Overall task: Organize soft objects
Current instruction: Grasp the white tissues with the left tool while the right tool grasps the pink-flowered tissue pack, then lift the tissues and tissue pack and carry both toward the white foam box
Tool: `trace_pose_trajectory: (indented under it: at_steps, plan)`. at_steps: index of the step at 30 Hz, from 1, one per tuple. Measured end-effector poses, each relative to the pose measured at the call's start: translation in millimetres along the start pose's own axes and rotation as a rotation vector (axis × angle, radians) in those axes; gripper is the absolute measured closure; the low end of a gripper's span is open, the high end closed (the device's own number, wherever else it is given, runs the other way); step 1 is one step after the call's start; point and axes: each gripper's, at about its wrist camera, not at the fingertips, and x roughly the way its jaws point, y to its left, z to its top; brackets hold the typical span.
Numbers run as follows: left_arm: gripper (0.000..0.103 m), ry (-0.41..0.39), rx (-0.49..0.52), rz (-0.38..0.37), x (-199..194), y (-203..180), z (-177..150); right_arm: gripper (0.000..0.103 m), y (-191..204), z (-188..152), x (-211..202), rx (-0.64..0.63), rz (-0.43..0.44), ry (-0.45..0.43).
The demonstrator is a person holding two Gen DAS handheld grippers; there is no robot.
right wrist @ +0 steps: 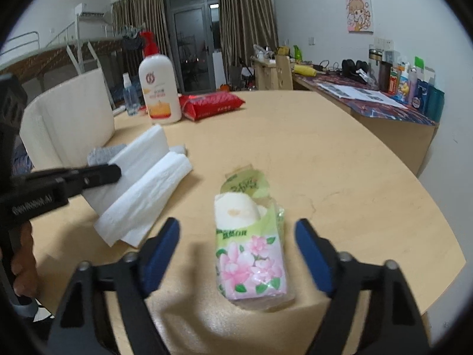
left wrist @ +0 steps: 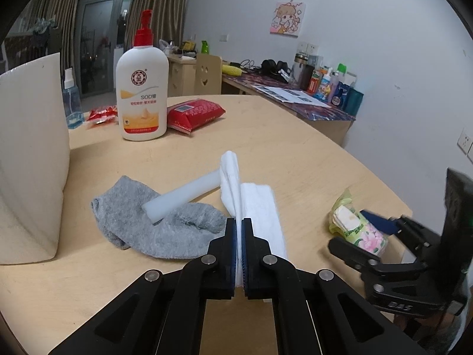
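Pale wood makes up the round surface [right wrist: 340, 177]. On it, the left hand-held gripper [left wrist: 239, 236] is pressed together on a folded white towel [left wrist: 257, 204], beside a grey sock [left wrist: 165, 222]. The right hand-held gripper [right wrist: 238, 254] stands spread, a floral tissue pack [right wrist: 251, 254] lying untouched between its pads.

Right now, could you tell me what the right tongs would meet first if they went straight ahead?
Most likely the floral tissue pack: it lies between the right tongs' open jaws, untouched.
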Motion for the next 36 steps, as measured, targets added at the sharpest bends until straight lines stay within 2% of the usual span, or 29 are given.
trace_pose_trajectory:
  at_steps: [1, 5, 7, 12, 20, 32, 36]
  plan:
    - [0.100, -0.004, -0.006, -0.005, -1.5, 1.2, 0.5, 0.033, -0.8, -0.9, 1.6, 0.004, 0.001, 0.009]
    - [0.100, -0.019, 0.002, -0.006, -5.9, 0.8, 1.8, 0.043, -3.2, -3.6, 6.1, 0.011, 0.002, 0.033]
    - [0.100, -0.022, 0.007, -0.007, -7.6, -0.2, 1.8, 0.054, -2.6, -4.4, 6.5, 0.011, 0.002, 0.040]
    - [0.100, -0.030, 0.008, -0.013, -11.9, -0.5, 2.3, 0.063, -2.7, -5.4, 4.5, 0.011, -0.002, 0.035]
    - [0.100, -0.066, 0.026, -0.015, -24.5, -5.2, 7.4, 0.064, -4.5, 2.8, -13.0, 0.039, -0.001, -0.023]
    - [0.100, -0.233, 0.101, 0.034, -82.8, -19.6, 26.0, 0.064, 3.8, 24.0, -47.3, 0.059, 0.019, -0.135]
    - [0.100, -0.264, 0.110, 0.017, -99.5, -22.2, 26.8, 0.064, 8.9, 27.9, -60.1, 0.052, 0.030, -0.174]
